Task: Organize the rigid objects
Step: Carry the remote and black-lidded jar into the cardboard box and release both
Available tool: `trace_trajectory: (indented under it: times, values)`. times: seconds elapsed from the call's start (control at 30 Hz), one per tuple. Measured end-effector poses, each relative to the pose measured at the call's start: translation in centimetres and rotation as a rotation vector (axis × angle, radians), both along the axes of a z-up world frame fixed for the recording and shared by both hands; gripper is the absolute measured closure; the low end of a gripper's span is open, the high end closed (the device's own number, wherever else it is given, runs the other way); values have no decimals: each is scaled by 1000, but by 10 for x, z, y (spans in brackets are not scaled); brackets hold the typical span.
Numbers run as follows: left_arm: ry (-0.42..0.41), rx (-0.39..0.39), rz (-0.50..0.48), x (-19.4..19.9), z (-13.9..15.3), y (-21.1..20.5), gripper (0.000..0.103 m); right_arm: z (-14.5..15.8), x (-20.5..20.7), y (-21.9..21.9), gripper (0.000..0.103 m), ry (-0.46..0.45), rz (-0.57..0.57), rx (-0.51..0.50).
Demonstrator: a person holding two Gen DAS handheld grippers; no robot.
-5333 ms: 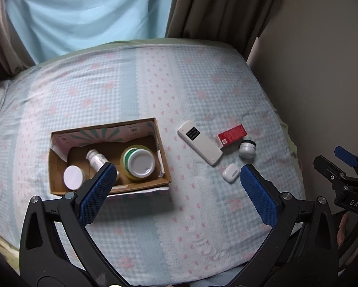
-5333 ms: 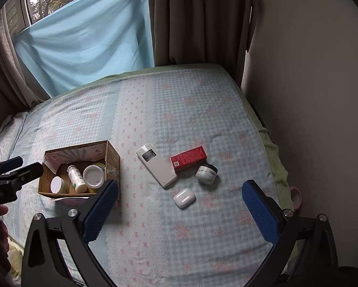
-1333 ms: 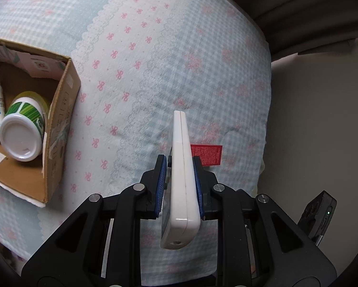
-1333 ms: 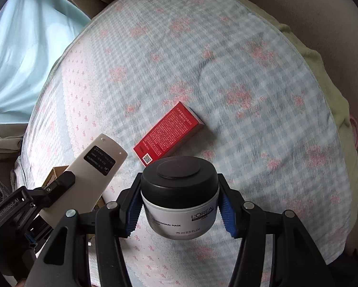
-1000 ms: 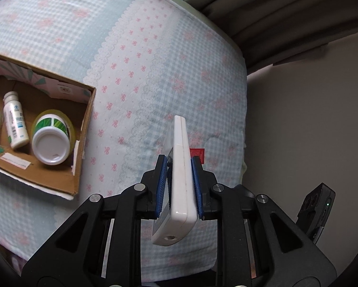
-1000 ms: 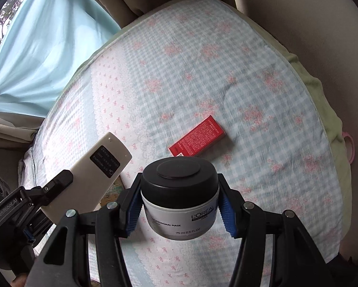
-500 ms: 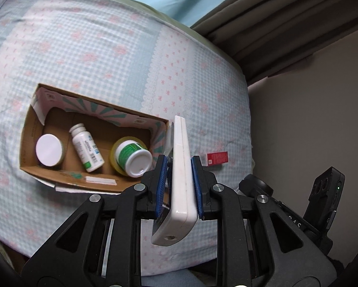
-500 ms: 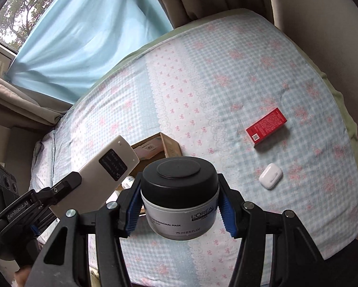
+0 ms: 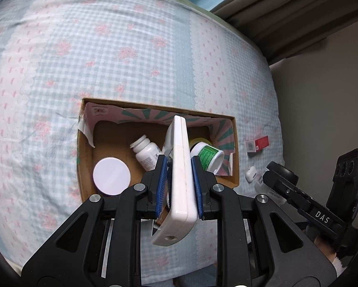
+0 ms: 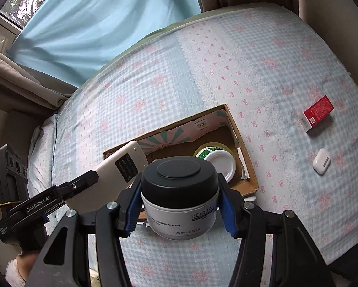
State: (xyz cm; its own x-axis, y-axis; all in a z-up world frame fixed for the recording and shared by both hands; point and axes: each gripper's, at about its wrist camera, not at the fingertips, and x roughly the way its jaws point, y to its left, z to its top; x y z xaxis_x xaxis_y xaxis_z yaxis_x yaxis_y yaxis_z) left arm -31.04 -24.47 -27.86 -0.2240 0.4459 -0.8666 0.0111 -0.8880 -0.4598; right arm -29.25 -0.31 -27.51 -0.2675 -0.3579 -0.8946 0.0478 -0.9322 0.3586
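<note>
Carrying two things over the cardboard box [image 9: 236, 143] on the bed [image 9: 59, 47]: left gripper [image 9: 177, 184] with jaws clenched edge-on around a white remote [image 9: 181, 167], right gripper [image 10: 179, 203] with jaws clamped on the sides of a black-lidded cream jar [image 10: 179, 191]. Hanging above the box's open top, both loads, neither one inside yet. Crowded already at the bottom: a white round lid [image 9: 111, 173] at the left end, a small white bottle [image 9: 146, 151] lying tilted mid-box, a green-labelled tub [image 9: 206, 156] at the right end. Waiting outside on the bedspread: a red carton [image 10: 318, 112] and a white earbud case [image 10: 322, 161], well apart from the box.

Advice for the drop: lower one load at a time to keep the two grippers from knocking together. Aim the remote, probably, at the long bare strip along the far wall, laid flat and lengthwise rather than let fall on end onto the bottle. Seat the jar upright in the gap between lid and bottle if wide enough; hard to judge from here. Release only once each thing rests on cardboard, then lift straight up clear of the flaps.
</note>
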Motion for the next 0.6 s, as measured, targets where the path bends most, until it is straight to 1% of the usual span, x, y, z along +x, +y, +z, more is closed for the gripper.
trace_trajectory:
  times: [0.07,0.17,0.33,0.43,0.53,0.57,0.6]
  values:
    - [1,-3,-19,-8,-11,-4,85,-11,-4,-10,50,-6,23,25]
    - [-2,-7,-49,-19,-27,-9,85,-29,-9,-27,50,-16,92,62]
    - [-22,-31,-147,-32,-57,-8,85,-62,-6,-64,50,1,286,163]
    - [-5,-39,-206,-35,-66,-5,85,-80,-2,-78,50,14,359,202]
    - [23,-22,-264,-38,-68,1,85,-93,-2,-84,50,17,389,216]
    - [44,-18,-272,-39,-67,2,84,-96,-1,-86,50,18,397,223]
    - [63,-34,-275,-41,-66,3,84,-100,-2,-88,50,19,405,234]
